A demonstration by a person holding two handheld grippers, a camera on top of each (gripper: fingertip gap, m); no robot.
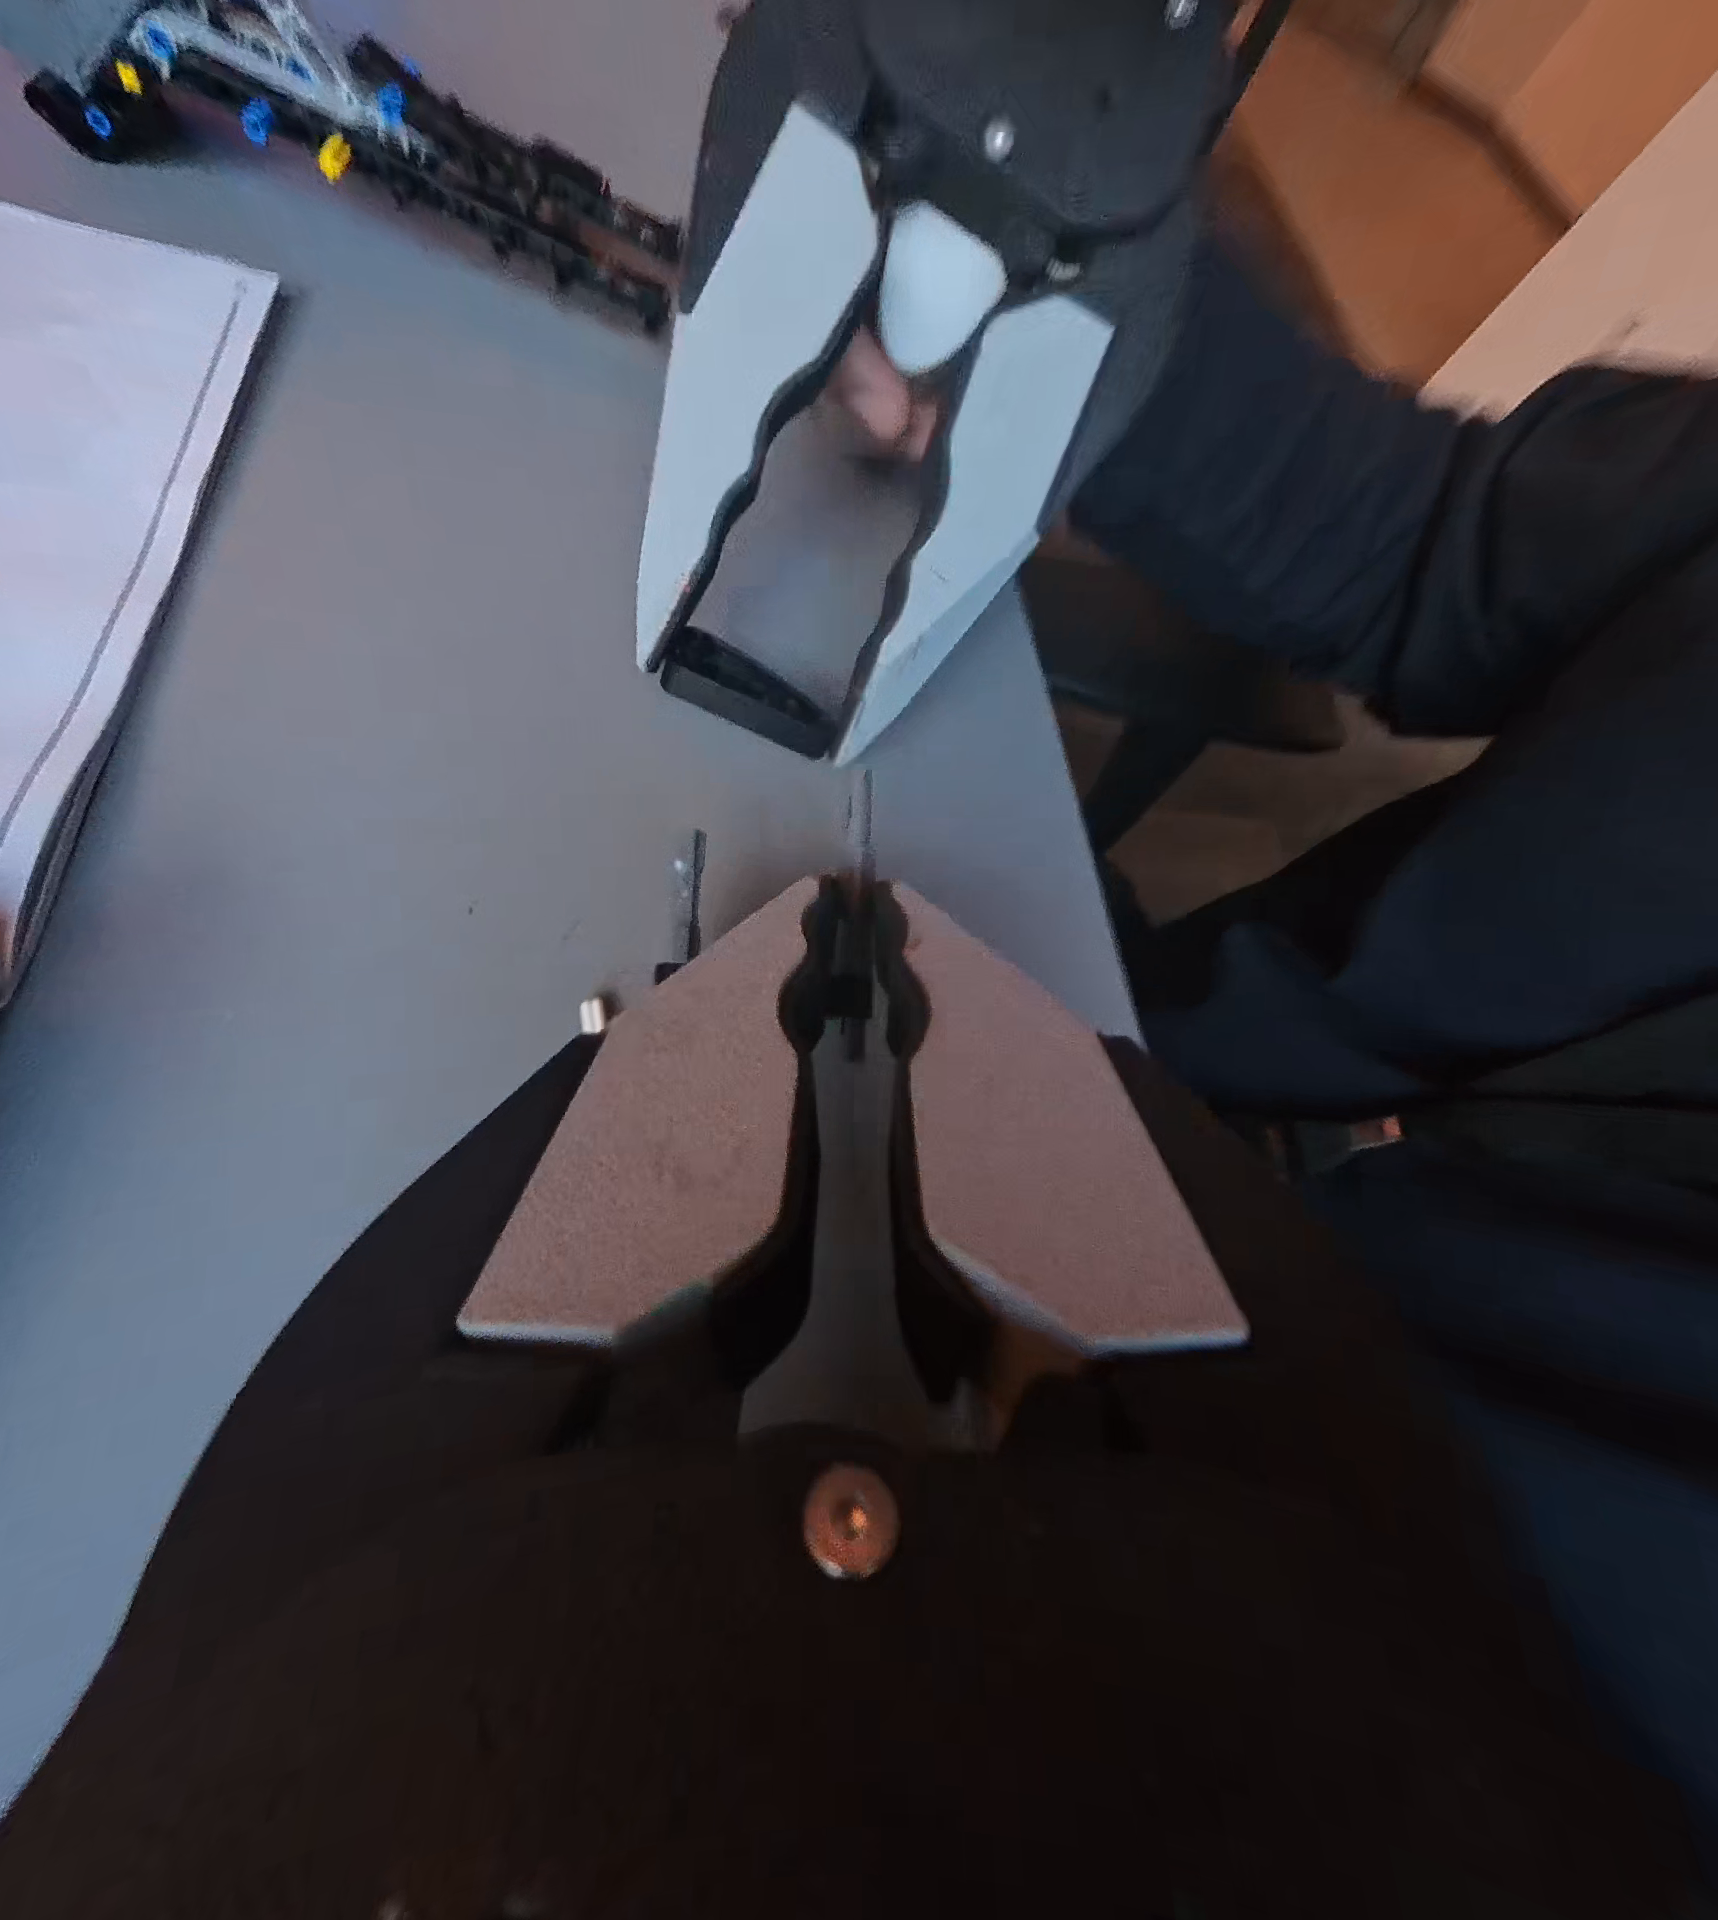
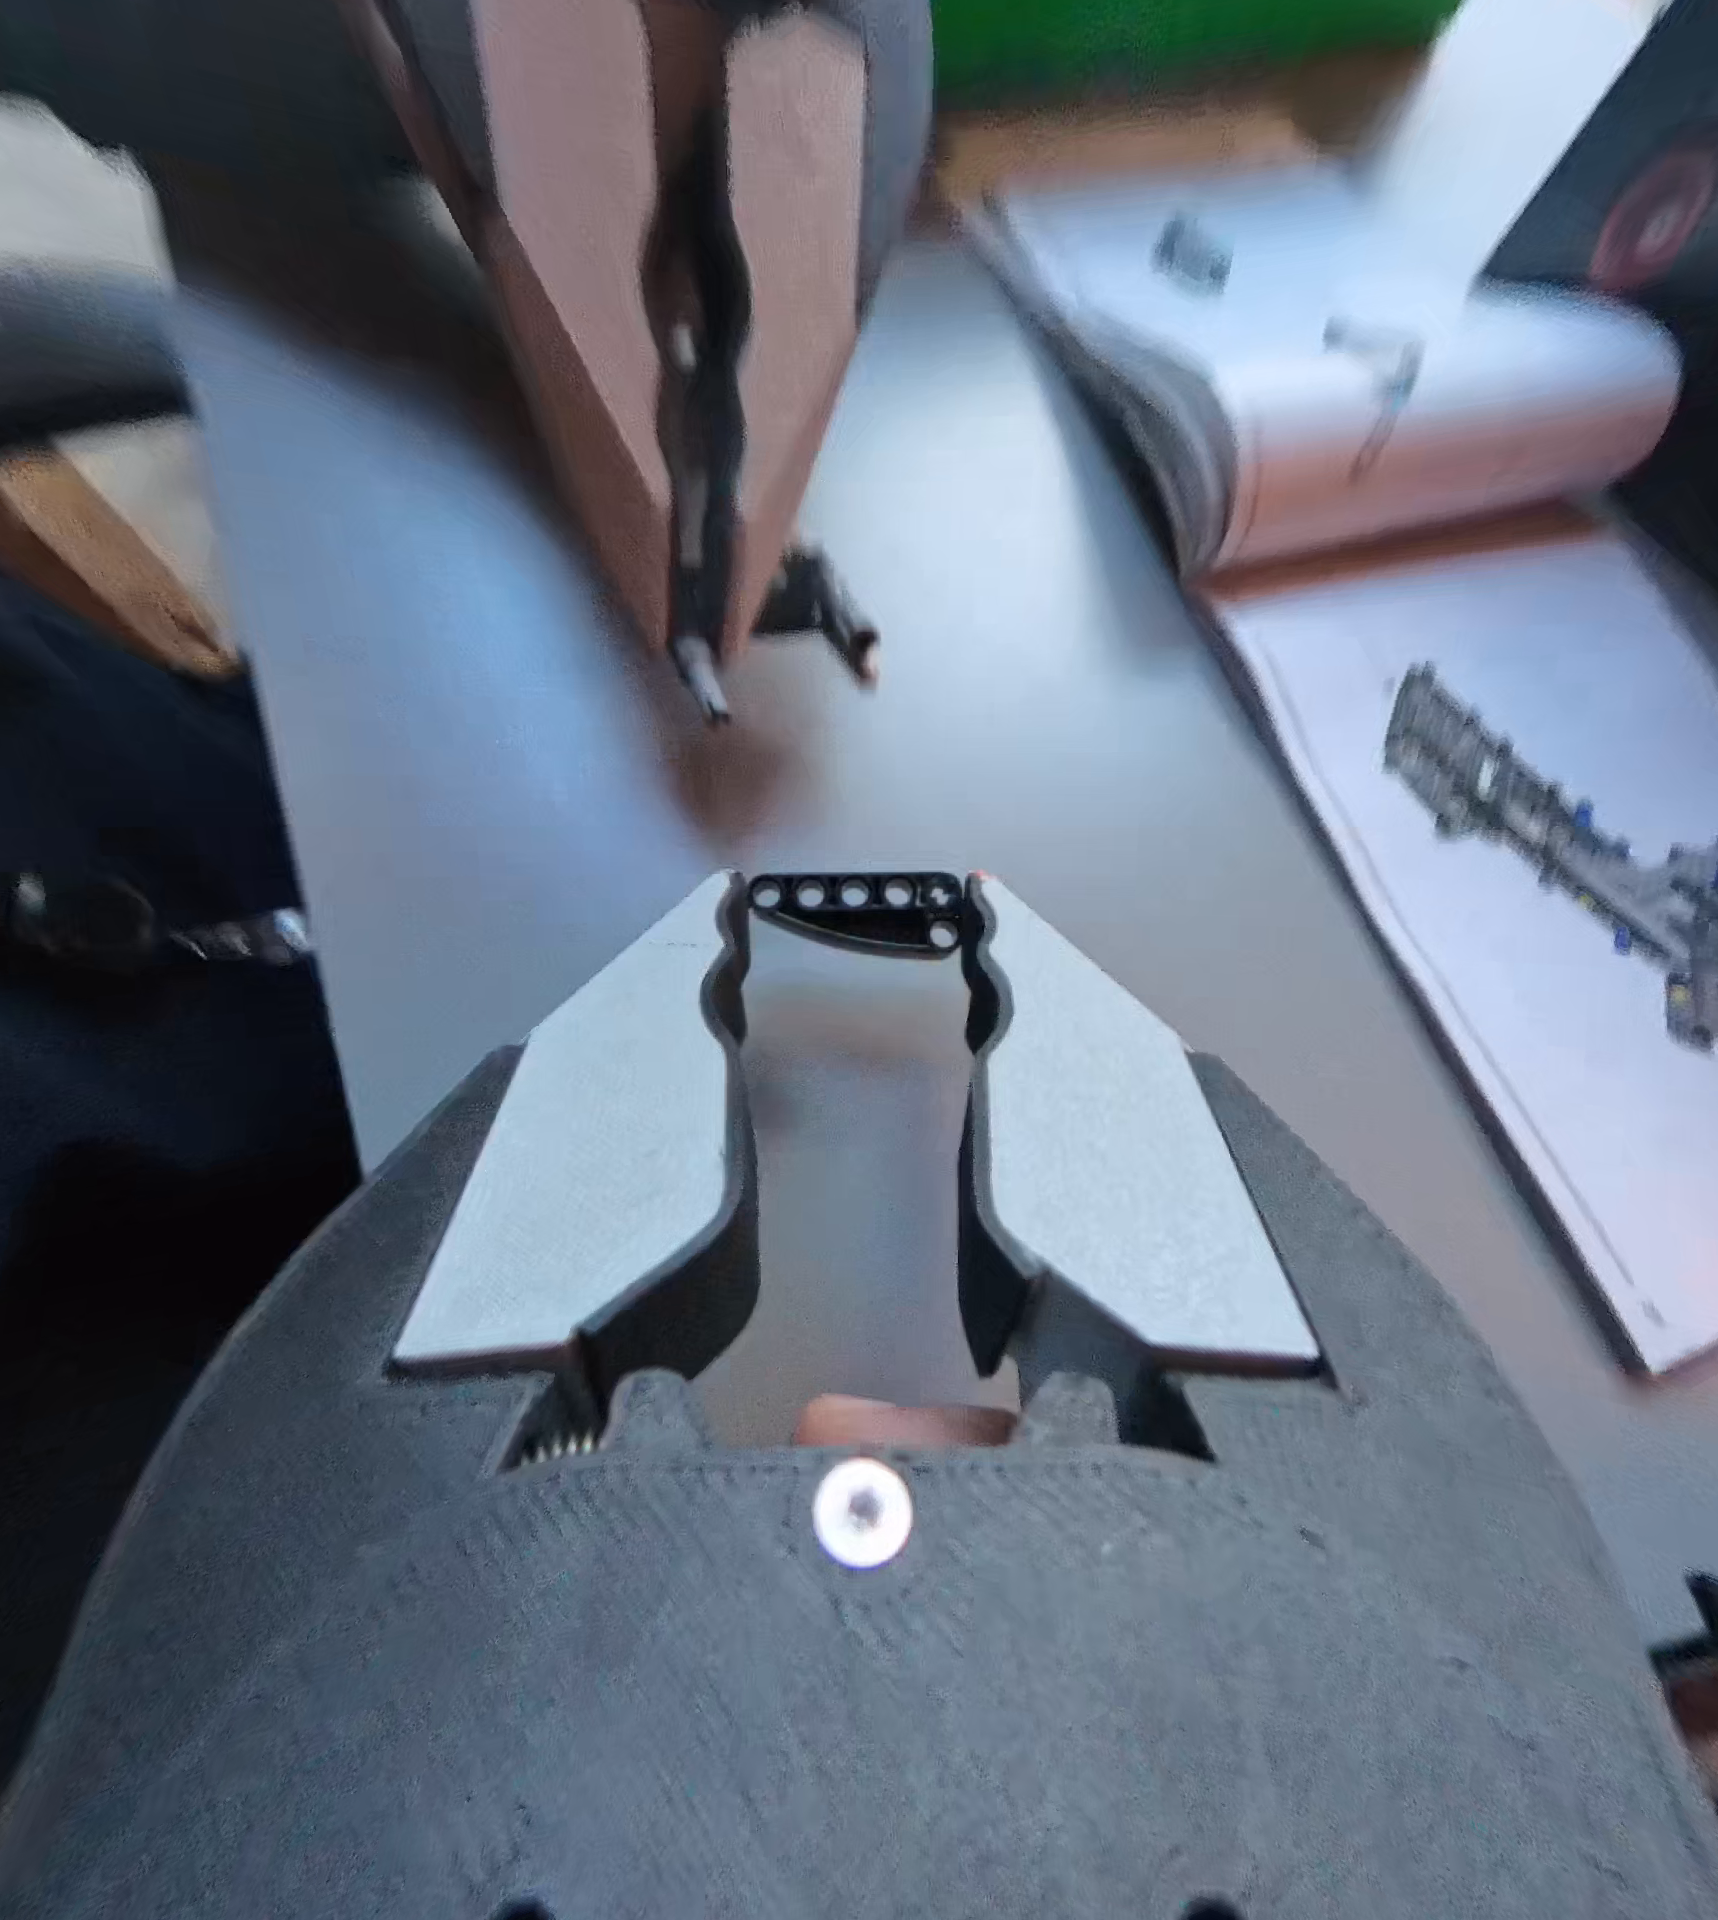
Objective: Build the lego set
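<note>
My left gripper [image 1: 850,896] has tan fingers and is shut on a thin black axle [image 1: 865,821] that sticks out past its tips. My right gripper [image 2: 860,912] has grey fingers and is shut on a flat black curved beam with a row of holes [image 2: 834,894], held end to end between the tips. In the left wrist view the right gripper [image 1: 753,715] hangs just beyond the axle with the black beam [image 1: 730,686] at its tips. In the right wrist view the left gripper [image 2: 704,629] points down at the table with the axle [image 2: 707,675] showing.
The grey table [image 1: 367,727] holds an open instruction book [image 2: 1520,883] and a black box [image 2: 1717,260]. A long, partly built black model [image 1: 346,114] lies at the back. Small loose black parts [image 1: 689,904] lie by my left gripper. The table edge [image 1: 1083,831] and a person's dark sleeve [image 1: 1457,520] are to the right.
</note>
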